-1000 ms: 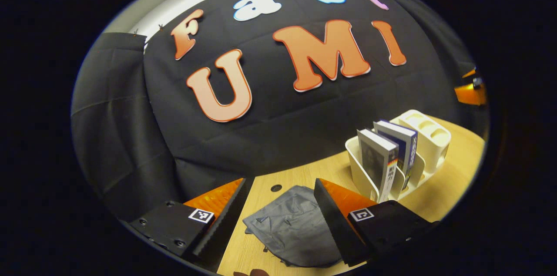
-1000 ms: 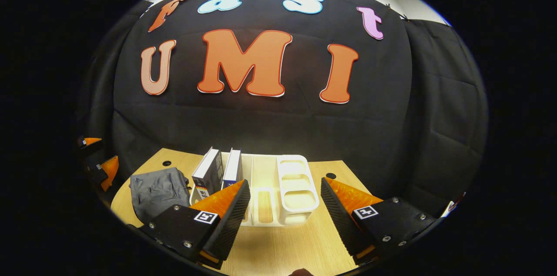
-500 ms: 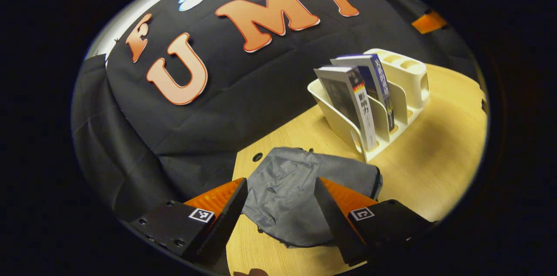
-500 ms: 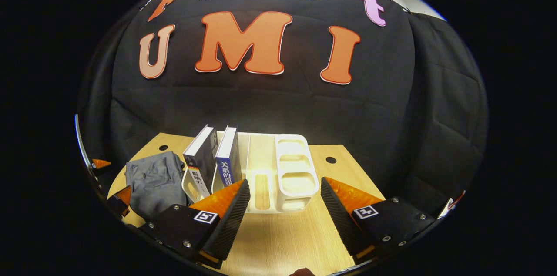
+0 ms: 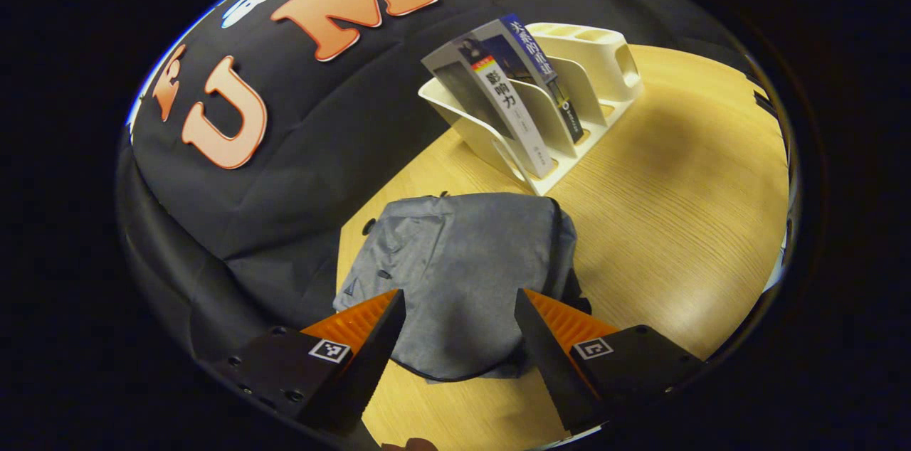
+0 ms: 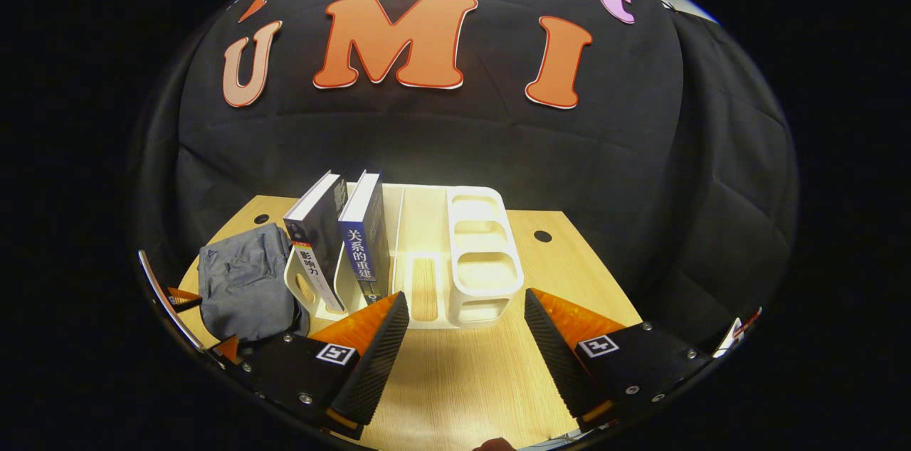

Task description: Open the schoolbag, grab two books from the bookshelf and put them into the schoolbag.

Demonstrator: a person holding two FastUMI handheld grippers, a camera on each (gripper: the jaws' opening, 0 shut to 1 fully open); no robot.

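With both claws spread and empty, the left claw point(image 5: 455, 326) hovers over the closed bag point(image 5: 462, 273) just ahead, the books point(image 6: 341, 241) stand ahead-left of the right claw point(image 6: 466, 337), and limp cloth may slip a pinch.

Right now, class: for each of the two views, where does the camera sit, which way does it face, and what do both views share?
Left gripper view: rides the left gripper, tilted down at the grey schoolbag lying on the table; its own open fingers show at the bottom.
Right gripper view: rides the right gripper, facing the white bookshelf head-on; open fingers below.
Shared: schoolbag, bookshelf, two upright books, table.
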